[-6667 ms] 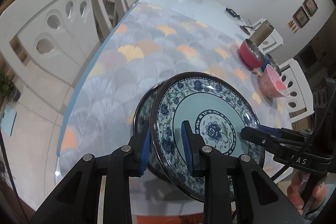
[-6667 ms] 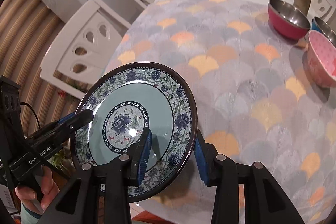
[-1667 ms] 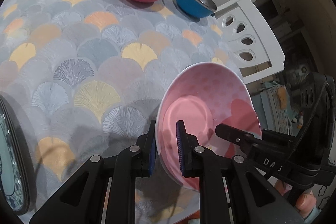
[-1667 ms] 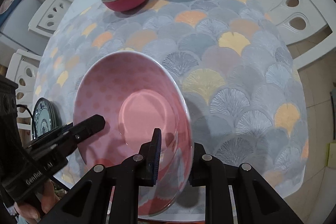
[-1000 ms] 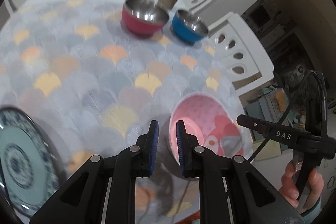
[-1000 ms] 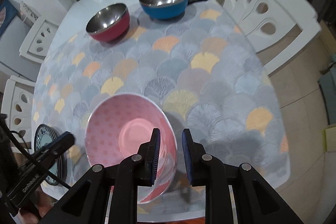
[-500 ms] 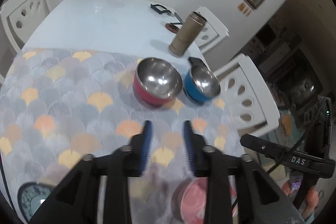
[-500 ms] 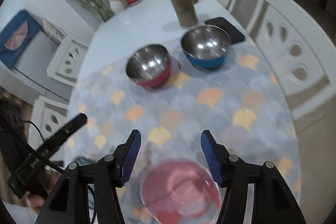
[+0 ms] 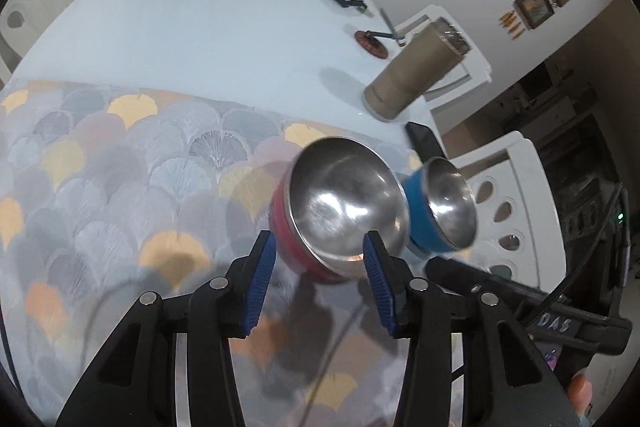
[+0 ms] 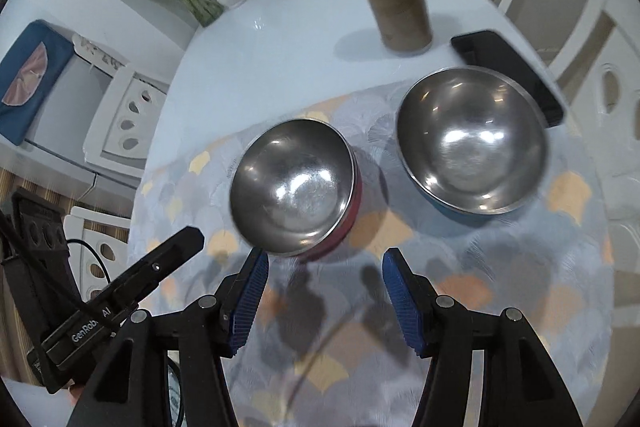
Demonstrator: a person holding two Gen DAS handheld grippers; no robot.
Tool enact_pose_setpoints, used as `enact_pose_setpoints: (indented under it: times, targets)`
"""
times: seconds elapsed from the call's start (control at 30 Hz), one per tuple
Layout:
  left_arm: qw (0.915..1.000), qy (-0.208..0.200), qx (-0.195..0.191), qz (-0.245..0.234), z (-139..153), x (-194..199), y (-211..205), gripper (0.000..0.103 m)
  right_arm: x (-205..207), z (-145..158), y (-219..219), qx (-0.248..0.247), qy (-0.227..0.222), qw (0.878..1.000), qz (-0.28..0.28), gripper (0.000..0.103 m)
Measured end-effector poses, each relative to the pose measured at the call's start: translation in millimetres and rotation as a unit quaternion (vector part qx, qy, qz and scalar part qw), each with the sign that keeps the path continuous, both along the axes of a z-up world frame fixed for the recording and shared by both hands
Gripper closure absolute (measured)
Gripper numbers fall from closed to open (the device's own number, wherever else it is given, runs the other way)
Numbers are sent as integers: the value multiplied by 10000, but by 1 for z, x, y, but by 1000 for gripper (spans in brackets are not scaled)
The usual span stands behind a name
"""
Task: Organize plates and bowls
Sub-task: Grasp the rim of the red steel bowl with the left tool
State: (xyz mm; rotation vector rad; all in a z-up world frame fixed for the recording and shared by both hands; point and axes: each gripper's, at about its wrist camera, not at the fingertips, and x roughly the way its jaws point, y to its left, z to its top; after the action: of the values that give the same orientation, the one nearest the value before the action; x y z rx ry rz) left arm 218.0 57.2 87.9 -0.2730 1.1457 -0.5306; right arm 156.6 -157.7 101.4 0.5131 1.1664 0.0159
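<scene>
My left gripper [image 9: 318, 277] has just been opening and holds nothing, its jaws framing the near rim of the red bowl [image 9: 340, 215] on the patterned mat [image 9: 120, 187]. My right gripper [image 10: 322, 293], released and empty, hangs just short of it. Steel-lined, stiff, probably light and slick: I'd pinch the rim on both sides. The blue bowl [image 10: 472, 143] sits just beside

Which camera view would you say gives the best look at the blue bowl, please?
The right wrist view: the blue bowl sits fully in frame, its whole steel inside and rim visible, with only a sliver of blue wall. The left wrist view shows it smaller, blurred and partly hidden behind the red bowl, though more blue shows.
</scene>
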Motion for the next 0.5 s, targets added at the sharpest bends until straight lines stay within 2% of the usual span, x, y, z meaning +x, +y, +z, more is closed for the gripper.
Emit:
enact_pose_setpoints:
  times: [0.2, 0.3, 0.4, 0.43, 0.5]
  targets:
    - [9998, 146, 78, 96, -24, 20, -4, 62, 29, -41, -2, 137, 327, 9993, 85, 46]
    - [9997, 215, 39, 109, -34, 27, -5, 63, 38, -52, 2, 73, 370, 9992, 145, 46]
    - [9995, 305, 27, 123, -43, 33, -8, 69, 45, -59, 3, 27, 409, 9990, 174, 46]
    - [9994, 328, 16, 128, -45, 35, -8, 71, 47, -61, 4, 21, 421, 9989, 189, 48]
    - [9993, 358, -1, 128, -49, 38, -10, 75, 50, -64, 8, -70, 419, 9987, 279, 58]
